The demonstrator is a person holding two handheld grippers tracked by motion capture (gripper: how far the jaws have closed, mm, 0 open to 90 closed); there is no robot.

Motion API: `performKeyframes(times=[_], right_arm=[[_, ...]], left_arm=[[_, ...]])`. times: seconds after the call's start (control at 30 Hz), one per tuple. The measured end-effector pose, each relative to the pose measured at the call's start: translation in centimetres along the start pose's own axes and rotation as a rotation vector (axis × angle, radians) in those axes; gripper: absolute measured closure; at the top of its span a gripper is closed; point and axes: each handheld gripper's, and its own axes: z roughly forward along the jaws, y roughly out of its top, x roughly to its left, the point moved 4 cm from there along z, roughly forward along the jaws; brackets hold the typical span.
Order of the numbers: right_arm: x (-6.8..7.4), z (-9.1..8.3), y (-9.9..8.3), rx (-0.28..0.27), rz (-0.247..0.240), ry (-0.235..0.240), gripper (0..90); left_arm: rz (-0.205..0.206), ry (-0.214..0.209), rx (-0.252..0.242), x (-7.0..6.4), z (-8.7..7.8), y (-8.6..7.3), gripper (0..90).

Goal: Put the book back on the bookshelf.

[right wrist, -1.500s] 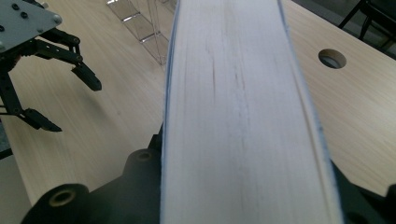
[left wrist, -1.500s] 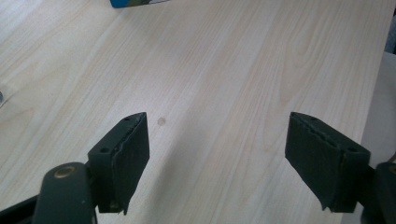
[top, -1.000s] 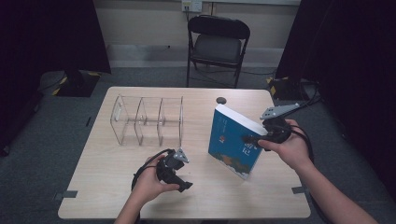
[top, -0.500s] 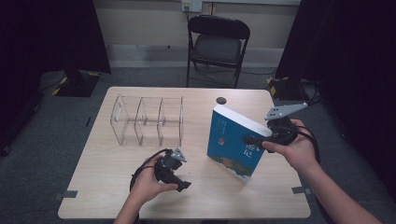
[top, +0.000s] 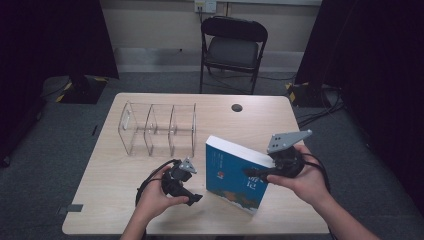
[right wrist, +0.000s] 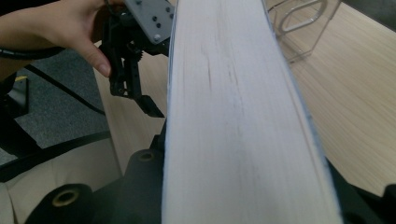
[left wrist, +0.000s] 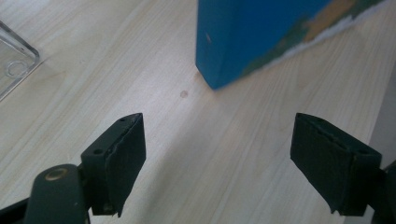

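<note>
I see the right gripper (top: 257, 175) clamped on the blue book (top: 235, 176), its jaws pressed on either side of the cover near the page edge; in the right gripper view the white page block (right wrist: 233, 116) runs straight up from between the jaws. The book stands tilted on the table (top: 115, 200), its lower corner resting on the wood near the front edge, its upper end leaning toward the far side. The left gripper (top: 192, 198) sits low over the table just left of the book, apart from it. In the left gripper view its jaws stand wide apart with bare wood between them, and the book's blue corner (left wrist: 219, 70) touches the table just ahead. I note the clear plastic divider rack (top: 157, 128) upright on the far left part of the table, well apart from both grippers. A black folding chair (top: 232, 47) stands beyond the table.
</note>
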Motion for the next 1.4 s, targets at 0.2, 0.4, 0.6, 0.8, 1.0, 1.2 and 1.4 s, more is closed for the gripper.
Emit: performKeyframes(times=[0.2,0.4,0.6,0.8,1.0,1.2,1.4], right_arm=[[0.8,0.8,-0.5,-0.015,-0.025,0.040,61.5],[0.3,0.7,-1.3,-0.037,-0.058,0.065,61.3],[0.1,0.5,-1.9,-0.054,-0.073,0.072,61.1],[0.0,0.5,-1.9,-0.052,-0.079,0.072,60.8],[0.1,0.5,-1.9,-0.052,-0.078,0.071,60.7],[0.0,0.5,-1.9,-0.049,-0.073,0.070,60.5],[-0.1,0.5,-1.9,-0.049,-0.075,0.074,60.2]], left_arm=[[0.012,-0.001,0.002,0.0,-0.2,-0.1,18.4],[0.009,0.013,-0.013,0.1,-0.4,0.1,18.5],[0.025,-0.003,-0.002,0.0,-0.6,0.7,18.6],[0.045,0.022,-0.002,0.1,-1.7,1.4,19.2],[0.065,0.002,-0.004,0.0,-3.4,2.9,19.7],[0.100,-0.002,0.013,-0.3,-4.5,4.5,20.3],[0.116,-0.006,0.012,-0.6,-5.8,6.2,20.5]])
